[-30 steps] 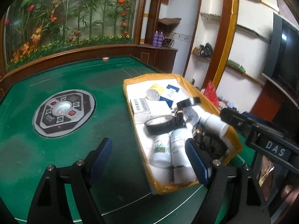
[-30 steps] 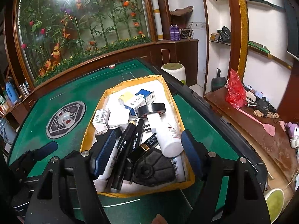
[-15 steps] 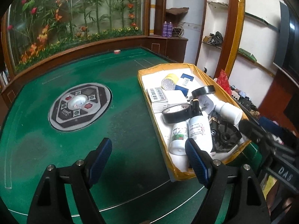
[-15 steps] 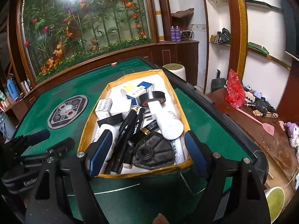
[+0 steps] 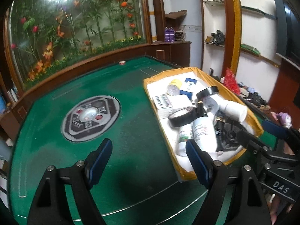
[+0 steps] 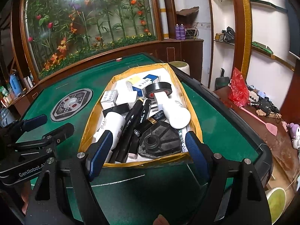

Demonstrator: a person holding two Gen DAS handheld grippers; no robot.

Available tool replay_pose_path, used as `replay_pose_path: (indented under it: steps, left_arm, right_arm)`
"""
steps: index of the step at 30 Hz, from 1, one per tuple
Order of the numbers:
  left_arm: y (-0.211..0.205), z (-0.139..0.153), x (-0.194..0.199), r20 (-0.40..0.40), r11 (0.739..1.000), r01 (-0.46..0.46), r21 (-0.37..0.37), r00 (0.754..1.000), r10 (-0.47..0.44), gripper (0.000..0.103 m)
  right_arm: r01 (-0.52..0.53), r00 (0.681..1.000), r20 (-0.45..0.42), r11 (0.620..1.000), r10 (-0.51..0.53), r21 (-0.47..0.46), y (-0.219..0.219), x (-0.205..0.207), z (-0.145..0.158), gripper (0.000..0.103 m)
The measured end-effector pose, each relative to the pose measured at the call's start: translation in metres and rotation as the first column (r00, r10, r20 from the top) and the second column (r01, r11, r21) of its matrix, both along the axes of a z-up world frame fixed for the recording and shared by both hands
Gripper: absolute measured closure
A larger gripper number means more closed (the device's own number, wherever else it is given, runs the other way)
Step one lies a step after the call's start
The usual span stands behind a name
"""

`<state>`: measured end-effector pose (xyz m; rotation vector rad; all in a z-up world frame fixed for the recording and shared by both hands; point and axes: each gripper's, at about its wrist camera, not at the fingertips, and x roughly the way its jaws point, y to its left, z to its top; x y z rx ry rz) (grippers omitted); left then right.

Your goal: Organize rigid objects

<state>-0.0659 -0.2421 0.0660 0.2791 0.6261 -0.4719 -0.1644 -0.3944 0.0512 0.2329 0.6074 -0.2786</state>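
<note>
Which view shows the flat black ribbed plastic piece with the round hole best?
The right wrist view: the flat black ribbed plastic piece lies unobstructed at the near end of the yellow-edged tray, ribs and hole clear. The left wrist view shows only a dark part of it, behind the white bottles.

Home game room: mahjong table (image 5: 78, 150), flower mural (image 6: 90, 22).

Tabletop (image 6: 215, 123): dark green felt, thin white lines, grey-black round centre panel (image 5: 91, 115) with red buttons. Tray (image 6: 93, 120): yellow-orange rim, white inside. Tape roll (image 6: 158, 90): black, red core. Bottles (image 6: 176, 112): white. Markers (image 6: 131, 120): black, white lettering. Small box (image 6: 148, 81): blue and white. Both hand-held grippers, left (image 5: 148, 159) and right (image 6: 148, 153): black frames, blue finger pads.
</note>
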Motion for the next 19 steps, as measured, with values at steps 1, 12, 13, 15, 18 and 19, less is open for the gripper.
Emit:
replay_pose_path:
  steps: [1,12,13,15,18,19]
  left_arm:
    - [-0.0004,0.0001,-0.0005,0.008,1.0,-0.003,0.006,1.0,0.003,0.022]
    - [-0.0025,0.0016,-0.0052,0.066,0.998,-0.035,0.051,0.997,0.032,0.022]
    - [-0.0014,0.001,-0.0051,0.069,0.998,-0.043,0.054,0.997,0.039,0.022]
    - [0.0002,0.0015,-0.0053,0.082,0.998,-0.048,0.047,0.996,0.044,0.022]
    - [-0.0001,0.0029,-0.0085,0.124,0.996,-0.066,0.053,0.991,0.059,0.022]
    - [-0.0014,0.0023,-0.009,0.13,0.996,-0.066,0.062,0.99,0.058,0.022]
  right_arm:
    - [-0.001,1.0,-0.001,1.0,0.001,0.002,0.0004,-0.0005,-0.0004,0.022]
    - [0.0,1.0,0.024,1.0,0.0,0.01,0.0054,-0.0028,-0.0001,0.022]
    - [0.001,1.0,0.023,1.0,-0.001,0.014,0.0052,-0.0029,-0.0005,0.022]
    - [0.0,1.0,0.023,1.0,-0.001,0.021,0.0054,-0.0024,-0.001,0.022]
    - [0.0,1.0,0.026,1.0,-0.001,0.023,0.0049,-0.0024,-0.0011,0.022]
    - [0.0,1.0,0.027,1.0,-0.001,0.024,0.005,-0.0025,-0.0012,0.022]
